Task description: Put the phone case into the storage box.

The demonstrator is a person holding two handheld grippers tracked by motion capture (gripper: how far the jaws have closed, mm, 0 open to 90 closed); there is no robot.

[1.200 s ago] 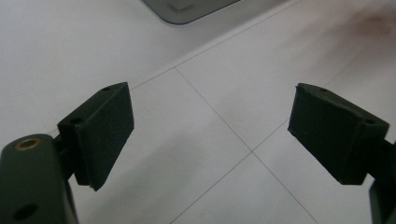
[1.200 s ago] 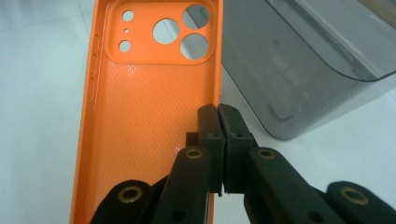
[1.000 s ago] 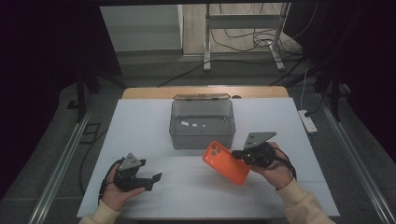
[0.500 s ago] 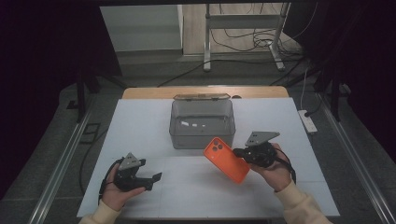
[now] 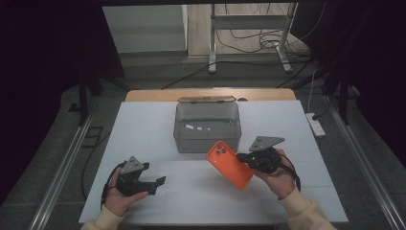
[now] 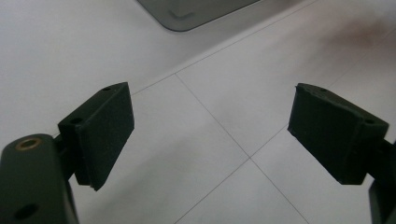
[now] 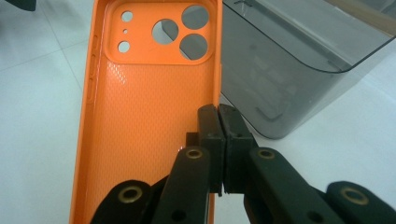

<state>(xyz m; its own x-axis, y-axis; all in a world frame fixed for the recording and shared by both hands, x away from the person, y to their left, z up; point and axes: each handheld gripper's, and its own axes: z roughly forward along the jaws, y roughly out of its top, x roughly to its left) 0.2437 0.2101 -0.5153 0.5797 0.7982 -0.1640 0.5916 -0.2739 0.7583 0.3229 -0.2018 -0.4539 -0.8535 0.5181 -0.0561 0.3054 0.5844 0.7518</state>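
Orange plastic phone case [image 5: 230, 164] clamped by right gripper [image 5: 250, 156] just before transparent grey plastic box [image 5: 207, 126], long axis slanting boxward; left gripper [image 5: 154, 184] gaping, farther.

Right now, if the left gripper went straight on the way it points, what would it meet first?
Probably the bare white table. The left gripper is open and aims down at it; the grey box lies further on, though depth is unclear.

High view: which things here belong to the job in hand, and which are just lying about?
In the job:
orange phone case, clamped by its edge in the right gripper
grey plastic box, open, beside the case

Lying about:
power strip at the table's right edge
left gripper, open and idle
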